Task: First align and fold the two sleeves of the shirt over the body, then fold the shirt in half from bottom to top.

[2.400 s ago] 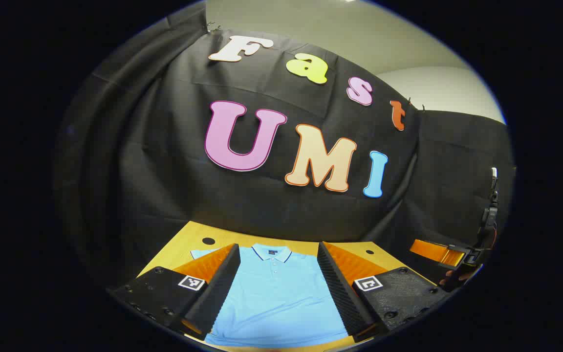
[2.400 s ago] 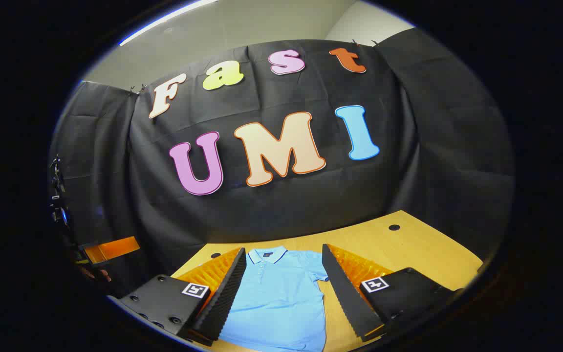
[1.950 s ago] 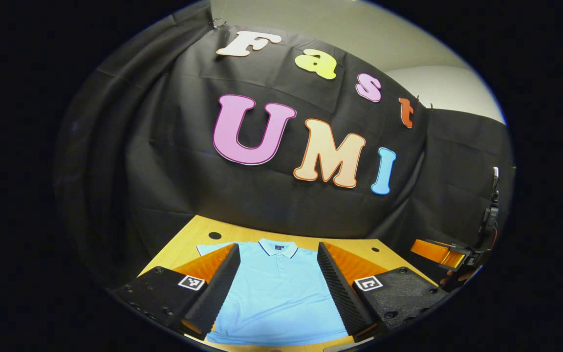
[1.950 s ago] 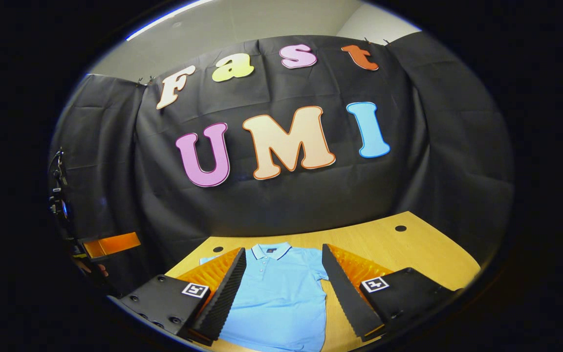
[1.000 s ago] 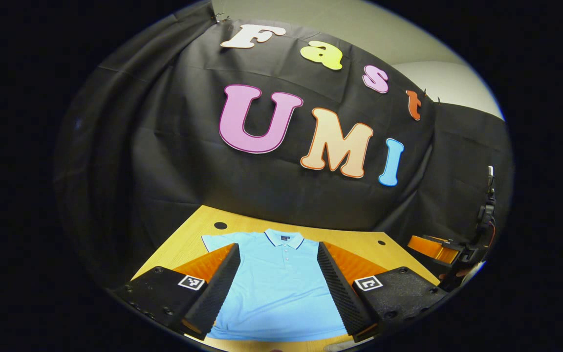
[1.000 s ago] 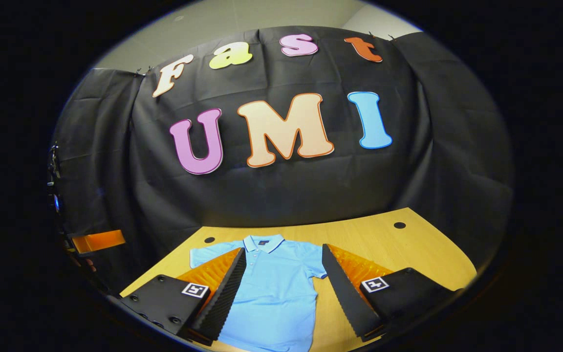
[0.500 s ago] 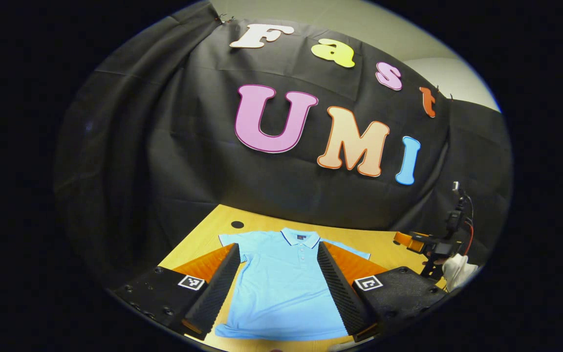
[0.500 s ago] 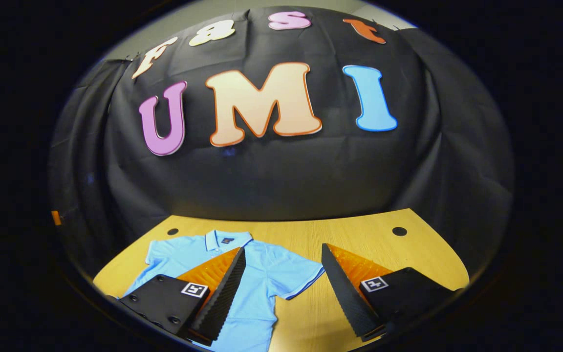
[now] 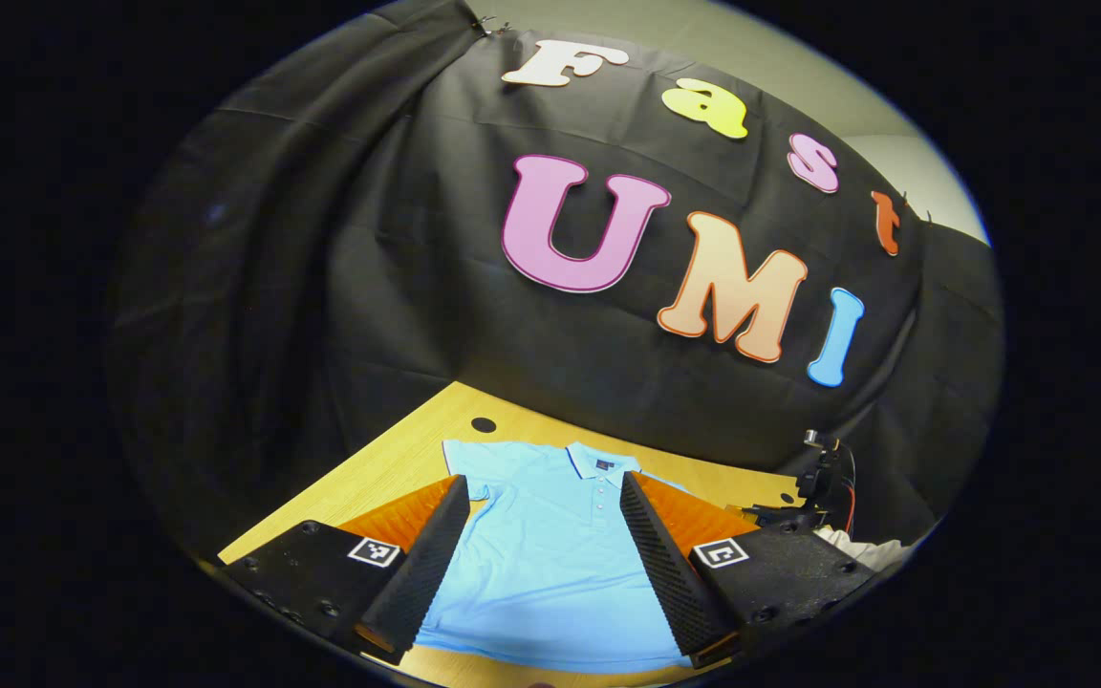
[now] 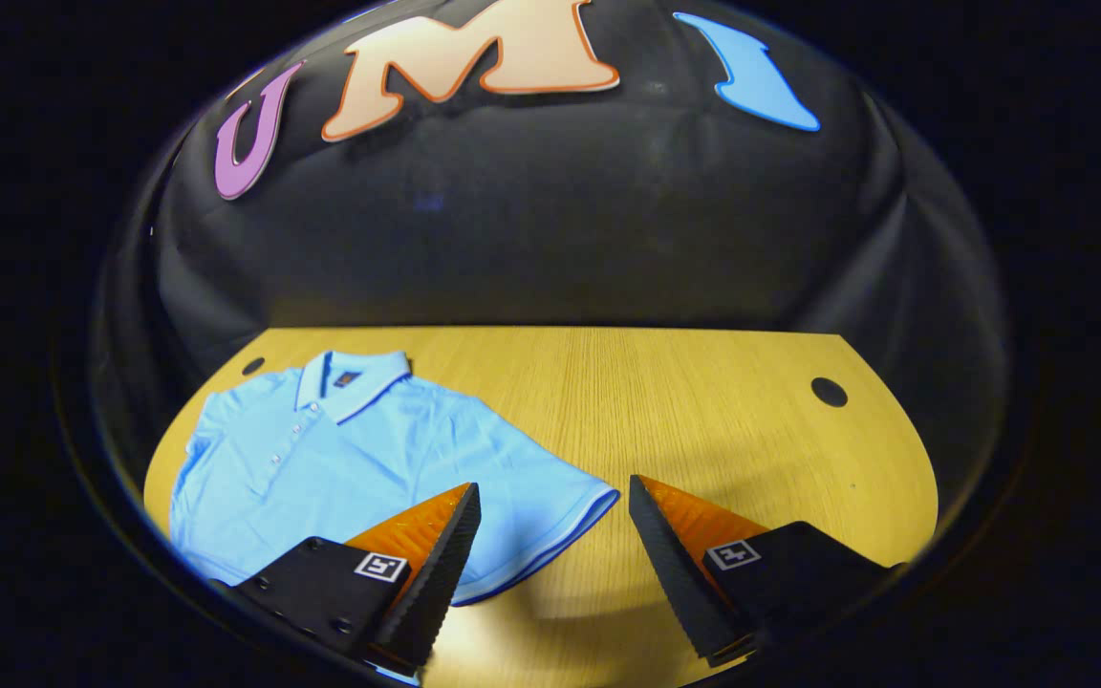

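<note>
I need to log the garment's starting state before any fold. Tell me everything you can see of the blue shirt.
The shirt is a light blue short-sleeved polo with a fold-down collar edged by a pale stripe, a small dark label inside the neck, and a buttoned placket. The cloth looks soft and knitted. It lies flat, front up and unfolded on the wooden table, collar toward the booth's wall, both sleeves spread out. One sleeve has a pale-trimmed cuff. Nothing grips it: the right gripper is open above that cuff.
</note>
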### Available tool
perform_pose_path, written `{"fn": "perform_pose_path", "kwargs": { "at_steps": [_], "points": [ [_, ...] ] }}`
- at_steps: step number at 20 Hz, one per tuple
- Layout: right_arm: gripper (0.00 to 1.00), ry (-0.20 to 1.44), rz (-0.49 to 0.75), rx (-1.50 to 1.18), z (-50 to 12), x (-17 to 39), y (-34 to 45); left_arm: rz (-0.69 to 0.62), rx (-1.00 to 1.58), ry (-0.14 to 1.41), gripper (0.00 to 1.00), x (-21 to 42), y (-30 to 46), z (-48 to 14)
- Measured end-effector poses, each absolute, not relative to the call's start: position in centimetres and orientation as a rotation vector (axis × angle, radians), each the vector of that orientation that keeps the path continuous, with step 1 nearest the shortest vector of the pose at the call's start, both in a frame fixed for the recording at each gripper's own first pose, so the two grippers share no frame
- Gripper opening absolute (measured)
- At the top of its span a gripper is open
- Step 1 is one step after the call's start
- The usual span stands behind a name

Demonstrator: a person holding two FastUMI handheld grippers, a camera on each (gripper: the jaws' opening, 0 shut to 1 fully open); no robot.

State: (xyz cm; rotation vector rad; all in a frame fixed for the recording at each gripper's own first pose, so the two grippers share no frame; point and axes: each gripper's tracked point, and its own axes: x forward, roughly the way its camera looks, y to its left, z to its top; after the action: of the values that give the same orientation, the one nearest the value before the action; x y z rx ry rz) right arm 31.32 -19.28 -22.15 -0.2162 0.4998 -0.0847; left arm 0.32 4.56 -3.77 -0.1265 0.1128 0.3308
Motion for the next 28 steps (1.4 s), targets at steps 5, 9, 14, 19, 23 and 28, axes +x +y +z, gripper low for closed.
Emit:
{"fn": "perform_pose_path", "kwargs": {
  "at_steps": [5,9,14,19,23,28],
  "points": [
    [0.98,0.529,-0.074,-0.222,-24.8,32.8,-19.8,0.392,-0.104,0.167,0.95,-0.4,5.0,-5.3],
    [0.97,0.503,-0.071,-0.179,-24.7,33.9,-19.8,0.386,-0.125,0.191,0.95,-0.1,4.1,-6.4],
    [0.84,0.490,-0.033,-0.192,-24.9,34.6,-19.0,0.369,-0.132,0.213,0.95,0.8,2.7,-7.8],
    [0.27,0.495,0.016,-0.187,-25.4,34.3,-16.9,0.363,-0.144,0.221,0.95,1.0,1.9,-8.2],
    [0.12,0.510,0.022,-0.197,-25.5,33.7,-16.0,0.371,-0.150,0.214,0.95,0.8,1.7,-8.3],
    [0.12,0.435,0.075,-0.143,-22.1,33.1,-11.9,0.368,-0.152,0.213,0.95,1.0,1.5,-8.5]
  ]
}}
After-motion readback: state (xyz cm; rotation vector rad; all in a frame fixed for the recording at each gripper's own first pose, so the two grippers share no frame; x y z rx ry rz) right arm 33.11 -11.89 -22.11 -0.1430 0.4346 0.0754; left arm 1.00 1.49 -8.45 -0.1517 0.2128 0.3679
